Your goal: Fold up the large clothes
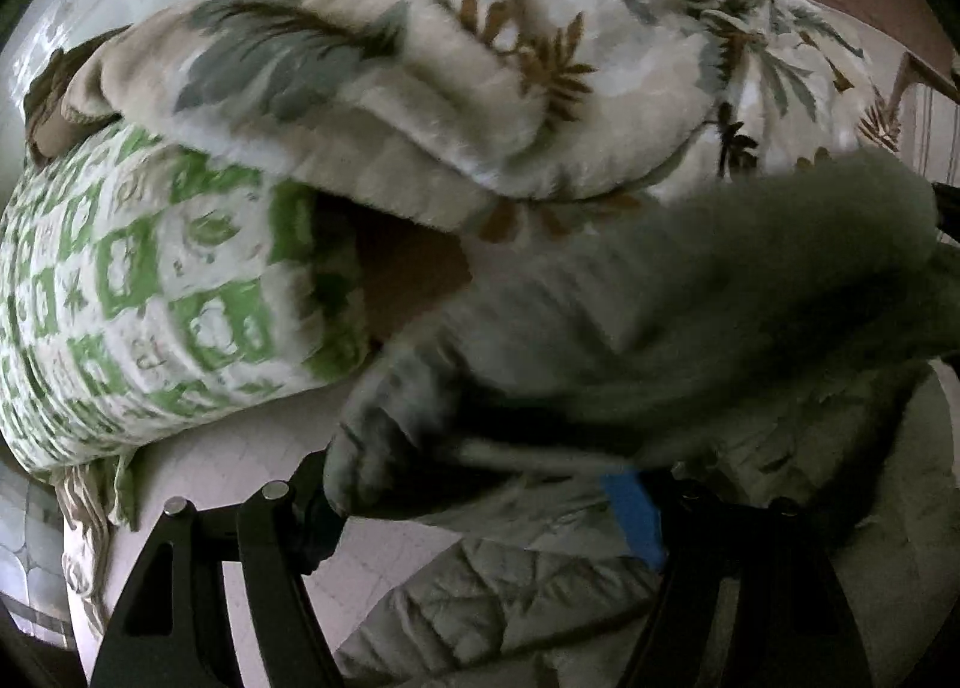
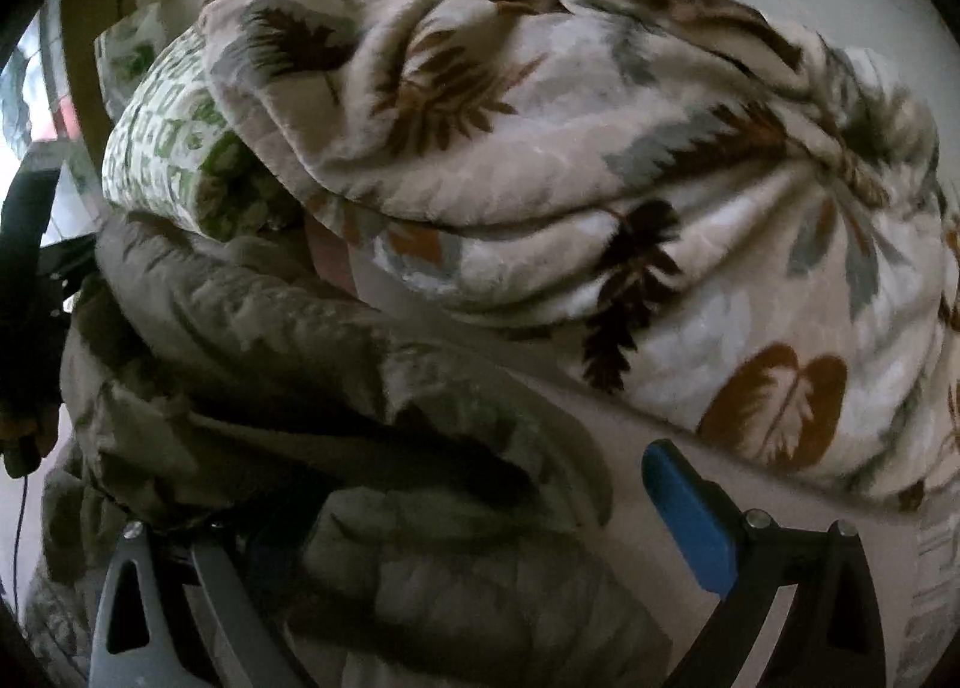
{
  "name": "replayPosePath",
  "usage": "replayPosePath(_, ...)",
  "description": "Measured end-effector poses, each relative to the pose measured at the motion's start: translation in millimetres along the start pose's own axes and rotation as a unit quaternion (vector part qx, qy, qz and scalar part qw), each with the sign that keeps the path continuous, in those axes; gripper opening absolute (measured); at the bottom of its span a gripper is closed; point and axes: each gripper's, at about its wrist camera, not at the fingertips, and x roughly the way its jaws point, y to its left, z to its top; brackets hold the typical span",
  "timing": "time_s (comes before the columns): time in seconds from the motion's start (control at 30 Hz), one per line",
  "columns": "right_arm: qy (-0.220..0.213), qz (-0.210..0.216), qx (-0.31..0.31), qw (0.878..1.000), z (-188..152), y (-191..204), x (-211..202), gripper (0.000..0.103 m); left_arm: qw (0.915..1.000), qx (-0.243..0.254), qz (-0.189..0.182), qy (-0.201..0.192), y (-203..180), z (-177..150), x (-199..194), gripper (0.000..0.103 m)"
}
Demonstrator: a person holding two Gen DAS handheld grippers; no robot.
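A grey-green quilted jacket (image 1: 630, 340) lies bunched on the bed and drapes across my left gripper (image 1: 480, 502). The jaws stand wide apart; one blue pad (image 1: 636, 514) shows under the cloth, the other fingertip is hidden by it. In the right wrist view the jacket (image 2: 300, 364) fills the lower left. My right gripper (image 2: 468, 526) is open: its blue right pad (image 2: 690, 514) is bare, and the left finger is buried under jacket folds. Nothing is clamped that I can see.
A leaf-print fleece blanket (image 1: 480, 70) is heaped behind the jacket; it also shows in the right wrist view (image 2: 600, 178). A green-and-white patterned pillow (image 1: 150, 292) lies at the left. The pale bed sheet (image 2: 600, 436) shows below. The other gripper's black body (image 2: 24, 280) is at the left edge.
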Motion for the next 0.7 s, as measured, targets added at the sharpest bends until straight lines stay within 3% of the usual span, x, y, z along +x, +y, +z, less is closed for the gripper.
replayPosePath(0.03,-0.003,0.001,-0.006,1.000,0,2,0,0.102,1.0000,0.001,-0.001,-0.001,-1,0,0,0.060)
replayPosePath(0.07,-0.006,-0.002,-0.010,1.000,0,4,-1,0.100,1.0000,0.001,-0.001,0.000,-2,0,-1,0.031)
replayPosePath(0.1,-0.009,-0.004,-0.014,1.000,-1,6,-1,0.097,1.0000,0.000,0.004,0.003,-2,1,0,0.014)
replayPosePath(0.2,-0.012,-0.009,-0.021,1.000,-4,11,-3,0.053,0.9999,-0.013,-0.009,-0.001,3,-2,-6,0.011)
replayPosePath(0.23,-0.013,-0.015,-0.021,1.000,-6,11,-5,0.029,0.9997,-0.019,-0.012,-0.006,6,-4,-11,0.010)
replayPosePath(0.3,-0.020,-0.017,-0.010,1.000,-11,7,-12,0.023,0.9989,-0.034,-0.020,-0.026,10,-9,-24,0.009)
replayPosePath(0.33,-0.024,-0.020,-0.006,1.000,-14,6,-16,0.015,0.9986,-0.037,-0.021,-0.032,12,-10,-30,0.009)
replayPosePath(0.7,-0.061,0.007,0.002,0.998,-39,25,-87,0.011,0.9957,-0.028,-0.047,-0.075,2,-32,-124,0.009)
